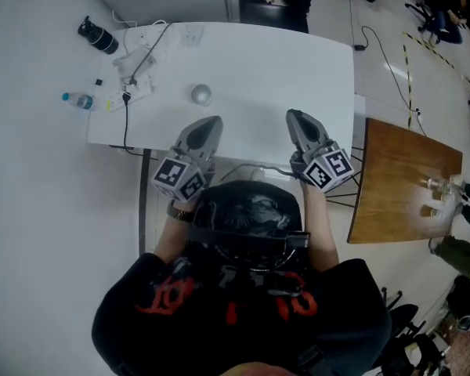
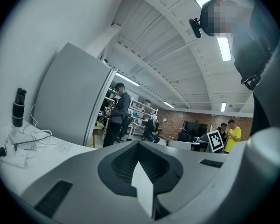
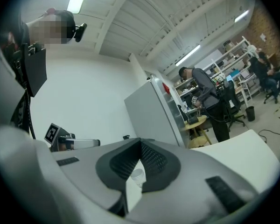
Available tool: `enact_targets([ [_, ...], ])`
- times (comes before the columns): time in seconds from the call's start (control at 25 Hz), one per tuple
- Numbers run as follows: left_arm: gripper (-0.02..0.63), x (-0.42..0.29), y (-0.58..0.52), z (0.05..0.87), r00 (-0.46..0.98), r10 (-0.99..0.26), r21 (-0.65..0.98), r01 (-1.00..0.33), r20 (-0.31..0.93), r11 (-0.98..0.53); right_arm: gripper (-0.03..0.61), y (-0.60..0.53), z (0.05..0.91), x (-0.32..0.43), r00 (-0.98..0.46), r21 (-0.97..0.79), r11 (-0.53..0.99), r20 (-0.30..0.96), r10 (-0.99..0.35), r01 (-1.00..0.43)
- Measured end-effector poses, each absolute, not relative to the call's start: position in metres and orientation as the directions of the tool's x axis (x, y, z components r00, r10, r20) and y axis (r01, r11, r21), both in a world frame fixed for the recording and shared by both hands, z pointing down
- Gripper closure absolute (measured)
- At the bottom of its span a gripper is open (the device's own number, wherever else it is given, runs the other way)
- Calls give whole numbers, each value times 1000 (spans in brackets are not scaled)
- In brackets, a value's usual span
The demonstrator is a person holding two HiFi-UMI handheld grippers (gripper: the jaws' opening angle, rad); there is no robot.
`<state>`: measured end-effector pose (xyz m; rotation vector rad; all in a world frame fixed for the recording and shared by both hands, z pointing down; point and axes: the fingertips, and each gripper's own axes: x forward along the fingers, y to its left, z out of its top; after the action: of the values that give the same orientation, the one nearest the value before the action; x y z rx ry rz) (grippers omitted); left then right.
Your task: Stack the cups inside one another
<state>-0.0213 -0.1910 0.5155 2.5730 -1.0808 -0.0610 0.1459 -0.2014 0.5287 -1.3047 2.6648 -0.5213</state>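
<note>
A cup (image 1: 201, 94) stands on the table (image 1: 282, 61), left of its middle. Cables (image 1: 137, 69) lie on the table's far left corner. The left gripper (image 1: 213, 121) is over the near edge, just near of the cup; the right gripper (image 1: 295, 114) is well to its right. On the floor left of the table lies a bottle (image 1: 78, 100), with a flask (image 1: 99, 36) farther off. A second table (image 1: 403, 178) stands to the right.
</note>
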Motion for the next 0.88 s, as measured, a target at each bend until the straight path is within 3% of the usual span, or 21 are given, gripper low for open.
enact_targets([
  [0.88,623,-20,-179,522,735,-670,361,-656,104,-663,575,-182,534,153,-585,-375,515,95,-806,-770],
])
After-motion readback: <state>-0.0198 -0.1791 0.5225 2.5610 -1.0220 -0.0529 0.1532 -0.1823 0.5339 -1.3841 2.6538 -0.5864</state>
